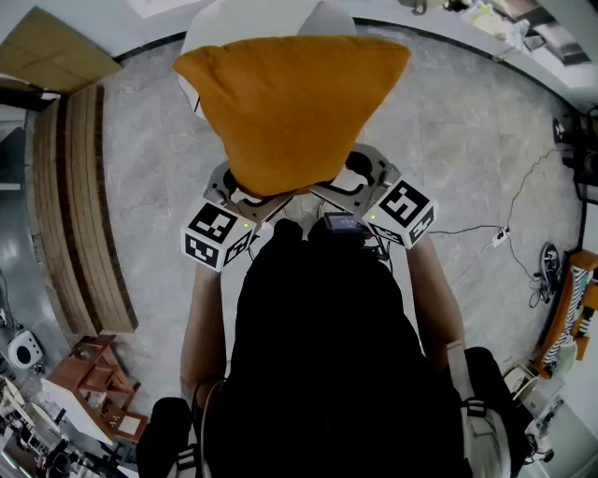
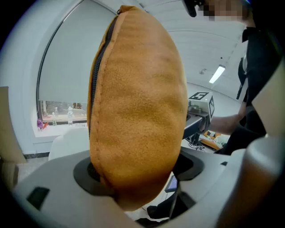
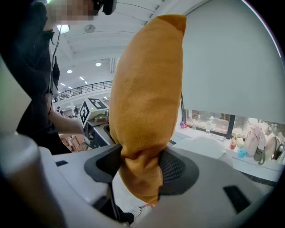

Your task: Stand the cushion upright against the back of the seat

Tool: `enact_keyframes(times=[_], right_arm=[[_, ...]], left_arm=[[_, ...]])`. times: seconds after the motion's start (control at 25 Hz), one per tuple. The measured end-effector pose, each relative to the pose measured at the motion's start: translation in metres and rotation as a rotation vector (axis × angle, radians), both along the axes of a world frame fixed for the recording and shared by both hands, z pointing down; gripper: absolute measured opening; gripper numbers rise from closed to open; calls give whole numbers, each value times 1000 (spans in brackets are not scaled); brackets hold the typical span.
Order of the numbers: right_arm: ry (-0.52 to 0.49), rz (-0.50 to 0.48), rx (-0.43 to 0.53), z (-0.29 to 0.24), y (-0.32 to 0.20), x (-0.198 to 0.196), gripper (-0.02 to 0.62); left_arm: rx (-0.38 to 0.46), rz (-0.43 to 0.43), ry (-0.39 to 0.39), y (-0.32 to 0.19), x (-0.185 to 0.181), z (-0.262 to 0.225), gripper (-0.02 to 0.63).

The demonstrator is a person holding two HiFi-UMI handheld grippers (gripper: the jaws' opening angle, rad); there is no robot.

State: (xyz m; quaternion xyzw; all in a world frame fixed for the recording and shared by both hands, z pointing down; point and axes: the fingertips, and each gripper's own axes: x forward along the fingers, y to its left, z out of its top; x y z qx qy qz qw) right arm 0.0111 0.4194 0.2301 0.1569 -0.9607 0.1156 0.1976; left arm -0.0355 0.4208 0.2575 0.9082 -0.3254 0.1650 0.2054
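Orange cushion (image 1: 290,103) gripped in both tools and held in the air, not yet on the seat.
At the left, the left tool (image 1: 250,194) clamps the lower left edge of the cushion. In the left gripper view its jaws stand wide, with the thick padding pressed between them. The cushion is held upright between the two tools, clear of the floor (image 1: 448,121). At the right, the right tool (image 1: 348,185) pinches the lower right corner, and the fabric is bunched tightly between its jaws. A white seat (image 1: 318,17) shows beyond the cushion's top edge and is mostly hidden by it. No contact between cushion and seat is visible. Judged status: pick-up complete, placement not done. Remaining steps: bring the cushion to the seat, lean it upright against the back of the seat, then release both tools.
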Motion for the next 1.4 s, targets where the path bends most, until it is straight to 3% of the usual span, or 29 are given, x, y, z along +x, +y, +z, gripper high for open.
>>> enact_keyframes(times=[0.28, 0.84, 1.4], right_arm=[[12, 26, -14, 0, 0, -11, 304], [41, 70, -50, 18, 25, -28, 307], [58, 44, -53, 21, 18, -23, 307]], left_arm=[[13, 9, -4, 1, -12, 0, 391], [-12, 68, -17, 24, -32, 17, 403], [-60, 38, 6, 22, -25, 22, 408]])
